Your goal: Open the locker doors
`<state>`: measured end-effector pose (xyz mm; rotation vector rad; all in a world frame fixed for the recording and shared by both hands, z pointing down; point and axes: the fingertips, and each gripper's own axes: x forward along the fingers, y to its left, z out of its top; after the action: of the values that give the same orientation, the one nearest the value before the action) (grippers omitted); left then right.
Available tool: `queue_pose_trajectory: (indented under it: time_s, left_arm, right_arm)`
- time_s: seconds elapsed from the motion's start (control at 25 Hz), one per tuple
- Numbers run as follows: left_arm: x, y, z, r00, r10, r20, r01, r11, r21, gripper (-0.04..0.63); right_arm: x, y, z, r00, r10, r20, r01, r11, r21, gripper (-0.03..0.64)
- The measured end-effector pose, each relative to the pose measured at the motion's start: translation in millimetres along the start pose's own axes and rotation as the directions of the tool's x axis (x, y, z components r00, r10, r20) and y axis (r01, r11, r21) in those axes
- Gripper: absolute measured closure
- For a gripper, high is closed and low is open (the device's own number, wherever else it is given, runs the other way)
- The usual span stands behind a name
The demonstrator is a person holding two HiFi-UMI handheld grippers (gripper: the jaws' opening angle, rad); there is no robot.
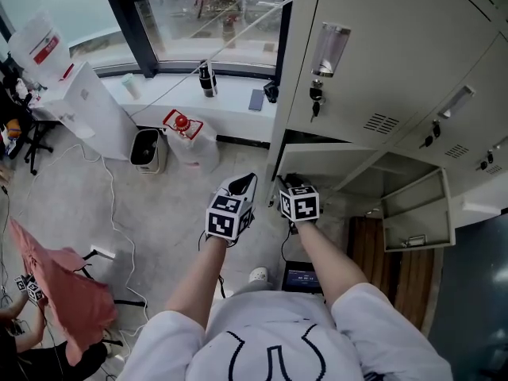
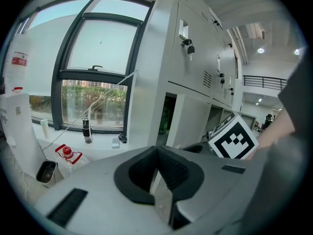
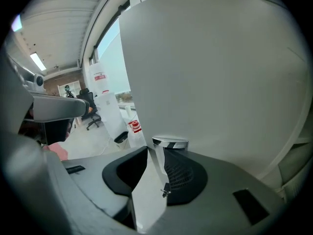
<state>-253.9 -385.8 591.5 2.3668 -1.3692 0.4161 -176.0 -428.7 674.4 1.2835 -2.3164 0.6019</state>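
Observation:
Grey lockers (image 1: 381,62) fill the right of the head view; their upper doors are closed, with keys (image 1: 316,98) in the locks. A lower door (image 1: 417,213) further right hangs open. My right gripper (image 1: 287,184) is at the lower left locker. In the right gripper view the edge of a locker door (image 3: 220,82) runs between the jaws, just below its chrome handle (image 3: 169,142). The right gripper (image 3: 149,151) is shut on that edge. My left gripper (image 1: 240,185) hovers just to the left, clear of the lockers. The left gripper (image 2: 156,148) is shut and holds nothing.
On the windowsill stand a dark bottle (image 1: 207,79) and a phone (image 1: 255,100). Below it are a white bin (image 1: 147,149) and a clear bag with a red-capped jug (image 1: 184,125). A water dispenser (image 1: 71,94) stands at the left. A red cloth (image 1: 63,292) and cables lie on the floor.

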Motion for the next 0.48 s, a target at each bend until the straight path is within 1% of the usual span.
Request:
queue_pose_trajectory:
  time_s: [0.28,0.36,0.48]
  left_arm:
    - [-17,-24,-10,1.000,-0.002,-0.001,0.002,1.000,0.006,0.578]
    - [-21,-33,-11,1.000,-0.008,0.002,0.008,1.000,0.009,0.578]
    - [-27,-49,-12,1.000,-0.022,-0.001,0.022,0.999,0.025,0.578]
  right_arm:
    - [-31,10,-21,1.000,0.014,-0.021,-0.014,1.000,-0.011,0.506]
    - [-39,16,-27,0.999,0.033,-0.025,-0.033,0.999,-0.003,0.486]
    - [-51,20,-34,0.998,0.046,-0.033,-0.046,0.999,0.021,0.476]
